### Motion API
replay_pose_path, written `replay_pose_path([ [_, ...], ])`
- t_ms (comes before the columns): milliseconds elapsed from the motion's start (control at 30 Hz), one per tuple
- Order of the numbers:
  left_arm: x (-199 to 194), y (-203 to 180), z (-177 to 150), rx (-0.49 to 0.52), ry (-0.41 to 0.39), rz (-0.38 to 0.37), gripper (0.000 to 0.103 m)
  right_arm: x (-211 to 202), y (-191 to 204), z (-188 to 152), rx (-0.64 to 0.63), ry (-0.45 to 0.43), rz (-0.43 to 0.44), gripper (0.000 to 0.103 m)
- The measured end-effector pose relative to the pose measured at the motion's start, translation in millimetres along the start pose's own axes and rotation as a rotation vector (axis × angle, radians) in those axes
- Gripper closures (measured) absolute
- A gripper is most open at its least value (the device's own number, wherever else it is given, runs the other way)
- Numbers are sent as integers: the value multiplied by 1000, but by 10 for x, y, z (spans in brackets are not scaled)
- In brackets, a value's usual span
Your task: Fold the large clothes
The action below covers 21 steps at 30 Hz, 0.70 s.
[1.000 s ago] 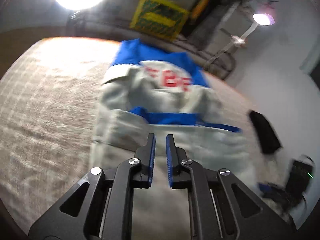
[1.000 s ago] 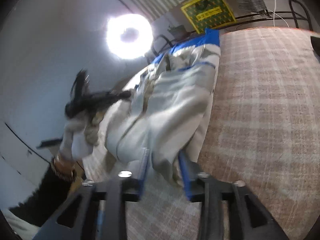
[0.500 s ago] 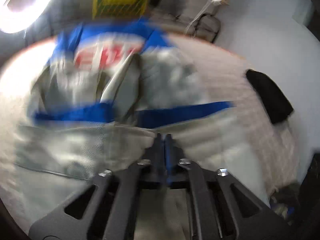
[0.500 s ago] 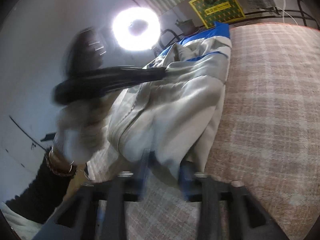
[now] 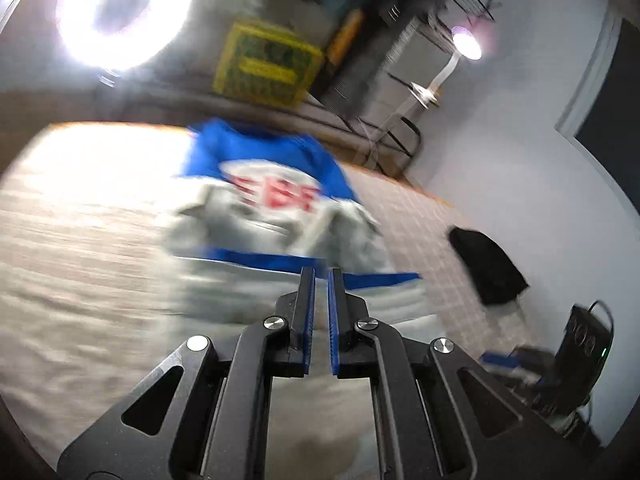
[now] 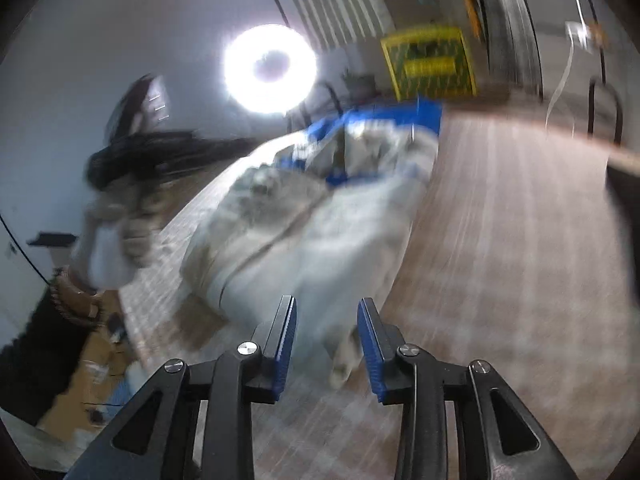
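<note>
Left gripper (image 5: pixel 321 276) nearly together, thin gap, nothing between pads; just beyond tips, grey-and-blue jacket (image 5: pixel 276 216) on checked bedcover (image 5: pixel 80 248), red lettering (image 5: pixel 276 194) facing up; black cloth (image 5: pixel 486 268) off right; yellow crate (image 5: pixel 266 64) far behind. Right gripper (image 6: pixel 327 330) jaws opening, jacket hem (image 6: pixel 344 360) loose between pads, not pinched; ring light (image 6: pixel 270 69) beyond.

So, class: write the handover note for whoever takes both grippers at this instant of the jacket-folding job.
Left gripper: jaws nearly closed, nothing visibly between them, above the jacket.
Right gripper: jaws opening, with a loose fold of the jacket's hem between the pads, which do not press on it.
Jacket: grey and blue, bunched on the plaid cloth, sleeves partly drawn in.
Done: a rough first gather.
Left: flatten it, then fold it neatly.
</note>
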<state>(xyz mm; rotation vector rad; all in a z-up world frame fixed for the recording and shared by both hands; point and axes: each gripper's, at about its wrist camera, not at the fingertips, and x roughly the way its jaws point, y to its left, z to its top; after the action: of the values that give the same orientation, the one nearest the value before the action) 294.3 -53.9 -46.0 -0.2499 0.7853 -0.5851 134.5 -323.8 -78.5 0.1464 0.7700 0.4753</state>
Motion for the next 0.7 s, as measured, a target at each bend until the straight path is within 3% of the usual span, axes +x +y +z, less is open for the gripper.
replay_pose_path([
  [100, -203, 354, -106, -35, 12, 40, 100, 115, 36, 202, -26, -5, -17, 68],
  [200, -172, 569, -256, -66, 42, 61, 100, 396, -1, 313, -63, 36, -225, 47],
  [233, -133, 626, -288, -77, 54, 57, 100, 455, -48, 323, -42, 46, -256, 41],
  [300, 25, 749, -337, -120, 94, 39, 89, 597, -258, 359, 65, 83, -232, 35],
  [333, 135, 821, -355, -153, 119, 23, 68, 664, -385, 362, 131, 100, -187, 35],
  [367, 211, 890, -375, -181, 129, 5, 57, 728, -489, 361, 185, 112, -142, 35],
  [400, 289, 959, -399, -210, 137, -17, 57, 787, -567, 362, 222, 124, -98, 36],
  [433, 340, 992, -432, -230, 145, -38, 57, 816, -597, 361, 237, 128, -77, 44],
  [467, 384, 1024, -452, -250, 143, -56, 58, 855, -619, 379, 247, 127, -47, 60],
  [500, 398, 1040, -471, -263, 131, -61, 63, 874, -599, 398, 239, 125, -37, 67],
  [533, 405, 1042, -490, -267, 124, -57, 86, 865, -556, 407, 222, 117, -47, 71],
  [567, 395, 1025, -514, -258, 122, -58, 91, 843, -504, 425, 192, 106, -63, 80],
  [700, 60, 914, -601, -245, 37, -37, 100, 665, -176, 527, 42, 43, -99, 91],
])
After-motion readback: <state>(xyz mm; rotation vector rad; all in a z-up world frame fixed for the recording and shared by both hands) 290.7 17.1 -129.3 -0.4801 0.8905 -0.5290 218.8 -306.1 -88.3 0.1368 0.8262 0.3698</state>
